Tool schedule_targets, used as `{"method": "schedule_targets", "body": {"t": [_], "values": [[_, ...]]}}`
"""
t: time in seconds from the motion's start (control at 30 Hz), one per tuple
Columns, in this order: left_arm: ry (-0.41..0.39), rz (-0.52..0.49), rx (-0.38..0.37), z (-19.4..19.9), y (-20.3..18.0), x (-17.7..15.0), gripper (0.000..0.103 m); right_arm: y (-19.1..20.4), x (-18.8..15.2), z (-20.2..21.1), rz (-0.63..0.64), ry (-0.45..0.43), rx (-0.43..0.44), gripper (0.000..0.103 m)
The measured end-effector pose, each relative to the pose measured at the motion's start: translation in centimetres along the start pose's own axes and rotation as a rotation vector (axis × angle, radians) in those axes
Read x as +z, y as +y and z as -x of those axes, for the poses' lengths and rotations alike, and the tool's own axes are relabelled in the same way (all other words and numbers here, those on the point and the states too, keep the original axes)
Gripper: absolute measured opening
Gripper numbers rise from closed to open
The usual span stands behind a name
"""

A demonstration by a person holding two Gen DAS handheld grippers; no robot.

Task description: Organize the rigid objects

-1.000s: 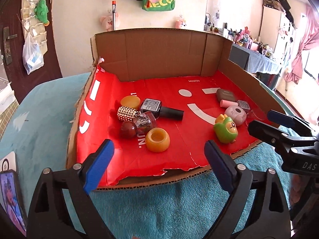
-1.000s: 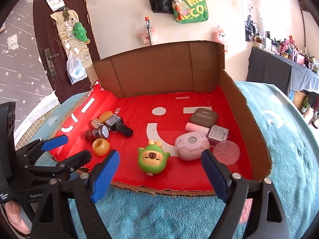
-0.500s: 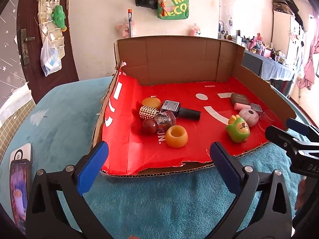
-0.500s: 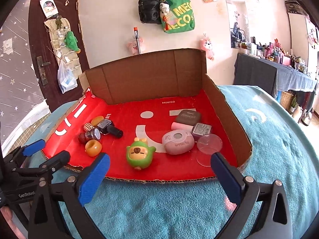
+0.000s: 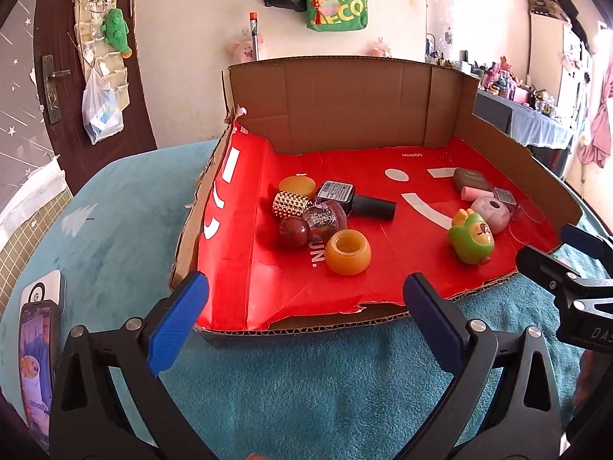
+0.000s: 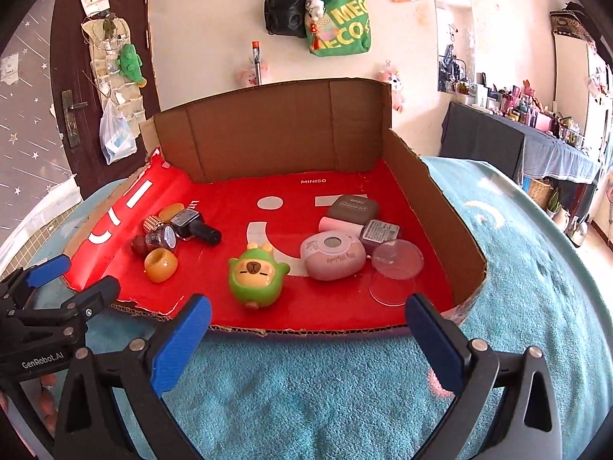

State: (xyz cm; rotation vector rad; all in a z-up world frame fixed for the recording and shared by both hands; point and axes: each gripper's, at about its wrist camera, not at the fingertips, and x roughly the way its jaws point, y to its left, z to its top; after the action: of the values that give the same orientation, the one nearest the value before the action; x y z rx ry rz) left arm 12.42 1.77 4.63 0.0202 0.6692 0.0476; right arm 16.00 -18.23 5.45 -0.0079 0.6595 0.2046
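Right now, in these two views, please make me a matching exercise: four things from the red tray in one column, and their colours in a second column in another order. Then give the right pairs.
Things:
1. animal toy
2. ring
3. round case
4. cup

Colours:
A. clear
B. amber orange
C. green with a yellow face
D. pale pink

Pairs: 1-C, 2-B, 3-D, 4-A
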Motion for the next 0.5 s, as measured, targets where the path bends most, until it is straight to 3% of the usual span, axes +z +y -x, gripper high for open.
{"method": "schedule_targets", "body": {"t": [0.5], "values": [[-0.007,0.0,0.016,0.56,-0.15,0.1,0.103,-0.09,0.2,0.39,-0.013,0.001,0.013,0.103]]}}
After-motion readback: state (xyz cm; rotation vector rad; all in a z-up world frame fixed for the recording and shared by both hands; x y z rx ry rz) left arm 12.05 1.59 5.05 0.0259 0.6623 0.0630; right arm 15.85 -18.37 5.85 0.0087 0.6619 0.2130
